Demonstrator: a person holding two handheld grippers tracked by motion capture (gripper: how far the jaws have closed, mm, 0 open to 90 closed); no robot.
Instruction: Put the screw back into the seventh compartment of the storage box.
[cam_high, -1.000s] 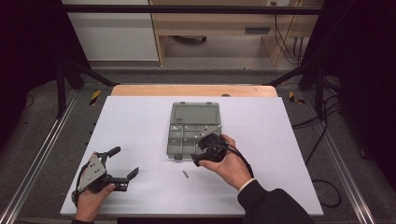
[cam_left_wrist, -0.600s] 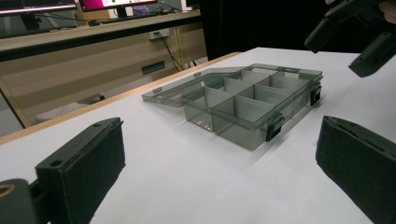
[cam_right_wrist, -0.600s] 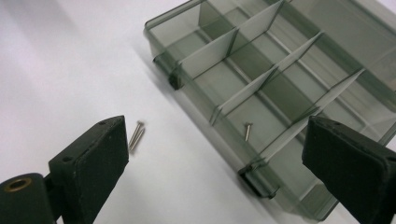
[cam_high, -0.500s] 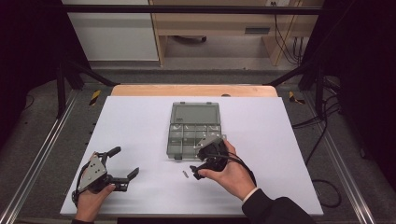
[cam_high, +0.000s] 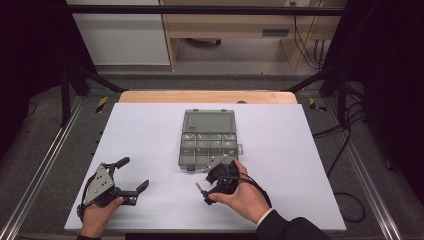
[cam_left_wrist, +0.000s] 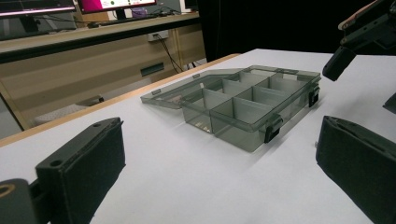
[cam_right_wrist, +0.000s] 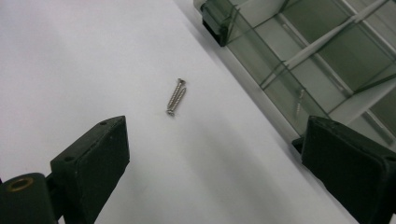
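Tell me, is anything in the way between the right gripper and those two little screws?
No, nothing visible. The right gripper is open, and only bare white table lies between its jaws and the two screws, which lie side by side. The open box sits off to the side, apart from the screws.

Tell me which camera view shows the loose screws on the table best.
The right gripper view: two screws lie side by side on the white table, between the open jaws of the right hand-held gripper, beside the organizer box. In the high view and the left gripper view I cannot make them out.
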